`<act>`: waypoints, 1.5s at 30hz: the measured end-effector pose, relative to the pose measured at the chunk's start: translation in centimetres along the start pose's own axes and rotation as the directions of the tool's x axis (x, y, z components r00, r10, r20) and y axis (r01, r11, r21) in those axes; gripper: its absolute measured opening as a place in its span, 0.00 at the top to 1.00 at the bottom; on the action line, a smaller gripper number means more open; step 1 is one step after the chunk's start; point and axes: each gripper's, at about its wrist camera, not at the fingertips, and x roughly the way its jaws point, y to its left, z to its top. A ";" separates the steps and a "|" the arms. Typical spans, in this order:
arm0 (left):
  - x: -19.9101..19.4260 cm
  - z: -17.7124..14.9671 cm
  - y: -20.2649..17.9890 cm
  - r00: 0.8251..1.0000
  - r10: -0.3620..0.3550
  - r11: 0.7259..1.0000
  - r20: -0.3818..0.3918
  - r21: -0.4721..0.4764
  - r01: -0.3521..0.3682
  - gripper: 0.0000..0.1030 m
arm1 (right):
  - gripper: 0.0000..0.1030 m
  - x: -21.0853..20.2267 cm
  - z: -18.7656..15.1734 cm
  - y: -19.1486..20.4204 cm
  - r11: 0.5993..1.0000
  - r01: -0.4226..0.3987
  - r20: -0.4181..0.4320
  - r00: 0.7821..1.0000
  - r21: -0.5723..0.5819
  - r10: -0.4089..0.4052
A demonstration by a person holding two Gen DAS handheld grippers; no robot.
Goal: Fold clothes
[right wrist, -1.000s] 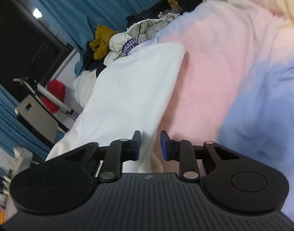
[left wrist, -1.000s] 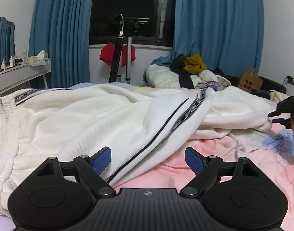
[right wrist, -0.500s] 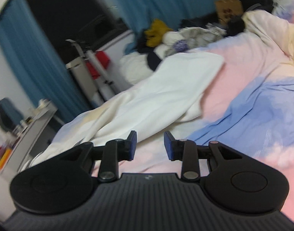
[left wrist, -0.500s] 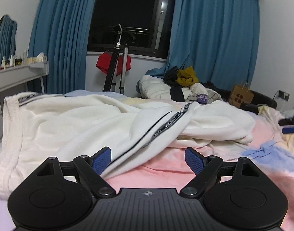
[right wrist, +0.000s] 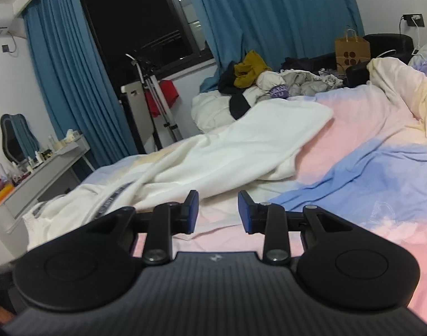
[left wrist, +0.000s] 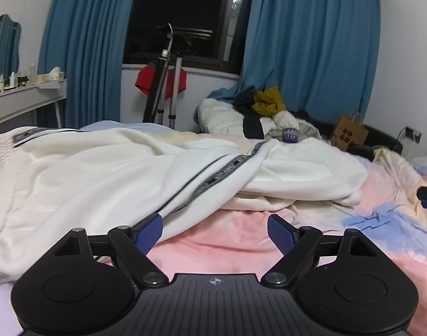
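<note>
In the left wrist view, a mirror [left wrist: 5, 47] is hanging at the upper left, above a worktop [left wrist: 26, 96] that is carrying small bottles. Blue curtains [left wrist: 84, 44] are framing a dark window [left wrist: 185, 14], and a tripod [left wrist: 164, 89] with a red cloth [left wrist: 143, 79] behind it is standing under it. The white trousers [left wrist: 101, 173], the task's garment, are lying rumpled across the bed [left wrist: 236, 240] from the left edge to right of centre, their dark side stripe [left wrist: 213, 175] running diagonally down to the lower left. The left gripper [left wrist: 215, 232] is hovering low in the frame, its jaws spread wide and just closing a little, with only pink sheet between them; its left pad [left wrist: 149, 231] is sitting just in front of the trouser edge, and contact cannot be told. Behind, a clothes pile [left wrist: 258, 112] is sitting at the bed's far end, and a paper bag [left wrist: 349, 134] is standing to its right. The other gripper's tip is peeking in at the right edge.

In the right wrist view, the trousers [right wrist: 227, 151] are stretching from lower left to centre. The right gripper [right wrist: 217, 212] is hanging above the pink sheet at lower centre, jaws parted narrowly and pinching nothing. The pile [right wrist: 252, 81] and bag [right wrist: 352, 51] are sitting in the upper right.
</note>
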 end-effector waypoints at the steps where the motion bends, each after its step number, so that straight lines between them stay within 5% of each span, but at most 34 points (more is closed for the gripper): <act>1: 1.1 0.4 -0.7 1.000 -0.004 1.000 -0.006 0.009 0.004 0.20 | 0.66 0.4 -0.2 -0.4 1.000 0.001 -0.014 1.000 0.011 -0.001; 8: 11.5 4.2 -6.5 0.999 0.051 0.977 -0.012 0.208 -0.047 0.20 | 0.65 3.0 -1.1 -2.5 0.999 0.019 -0.092 0.996 0.038 -0.015; 11: 16.3 6.1 -8.7 0.997 0.082 0.950 -0.006 0.303 -0.077 0.21 | 0.54 4.2 -1.5 -2.8 0.999 0.038 -0.105 0.994 0.036 -0.034; 21: 29.2 9.7 -13.2 0.971 0.199 0.907 -0.132 0.401 -0.131 0.35 | 0.54 8.9 -2.6 -3.3 0.999 -0.007 -0.186 0.982 0.044 0.015; 25: 31.0 10.2 -12.6 0.968 0.191 0.928 -0.164 0.350 -0.124 0.59 | 0.54 10.8 -3.1 -3.4 0.999 0.018 -0.206 0.978 0.043 -0.009; 27: 30.9 10.2 -12.7 0.964 0.204 0.919 -0.171 0.373 -0.128 0.91 | 0.54 11.1 -3.2 -3.3 0.999 0.017 -0.201 0.979 0.036 -0.010; 32: 26.4 11.2 -14.2 0.983 0.137 0.898 -0.125 0.434 -0.070 0.94 | 0.54 10.6 -3.0 -3.8 0.998 0.019 -0.184 0.983 0.053 -0.009; 38: 16.6 12.4 -17.7 0.998 0.007 0.849 -0.070 0.527 0.031 0.95 | 0.54 9.1 -2.2 -4.5 0.996 0.033 -0.143 0.989 0.079 -0.022; 41: 10.7 10.8 -18.9 0.997 -0.052 0.829 -0.055 0.554 0.074 0.95 | 0.54 8.0 -1.7 -4.9 0.994 0.039 -0.119 0.993 0.100 -0.027; 45: 3.2 5.5 -18.2 0.991 -0.114 0.846 -0.070 0.517 0.133 0.94 | 0.54 6.7 -1.4 -5.4 0.991 0.036 -0.092 0.995 0.126 -0.025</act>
